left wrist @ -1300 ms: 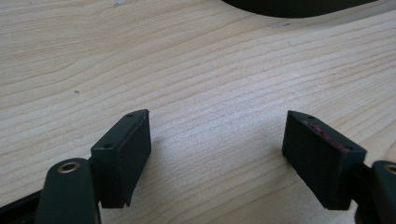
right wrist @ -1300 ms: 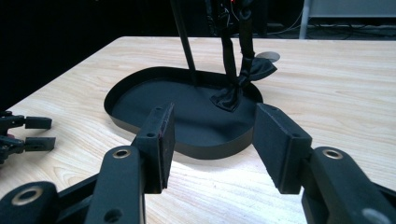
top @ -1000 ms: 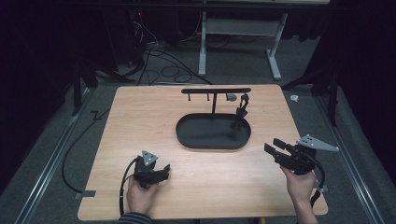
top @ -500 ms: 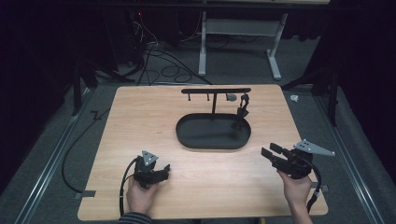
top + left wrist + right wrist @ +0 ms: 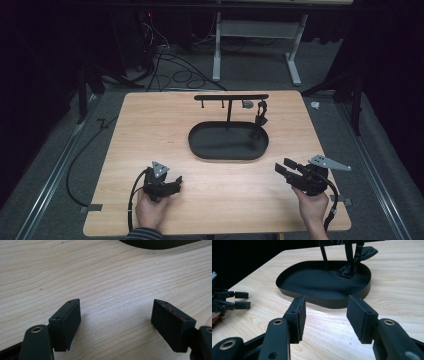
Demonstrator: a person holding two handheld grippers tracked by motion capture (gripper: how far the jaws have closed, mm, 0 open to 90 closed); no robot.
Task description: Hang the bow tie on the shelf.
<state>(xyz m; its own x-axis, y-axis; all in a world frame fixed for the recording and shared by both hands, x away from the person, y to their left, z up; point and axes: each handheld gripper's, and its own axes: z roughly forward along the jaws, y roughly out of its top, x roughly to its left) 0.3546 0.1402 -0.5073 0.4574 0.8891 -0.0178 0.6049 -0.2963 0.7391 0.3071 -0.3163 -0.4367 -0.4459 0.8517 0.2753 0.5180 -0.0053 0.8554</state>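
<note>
Dark floor with cables and grey carpet surrounds the light wooden table, and behind it stands the white leg frame of another desk. On the far middle of the table sits a black oval tray with a low wall. From its back part a thin post goes up to a black crossbar with small hooks. On the right end of this bar hangs a dark strap-like thing – its lower end reaches down into the tray, as I see in my right gripper view. What exactly it is I cannot tell.

I hold my left gripper low over the near left part of the table, well apart from the tray. Its jaws stand wide, with nothing between them; in the left gripper view only bare wood lies under the pads, and the tray's edge shows at the top.

My right gripper is over the near right part of the table, pointing towards the tray, near its right front corner but not touching it. Its jaws are apart and hold nothing – between the pads I see wood and then the tray's front wall. At the left of that view my left gripper appears farther off.
</note>
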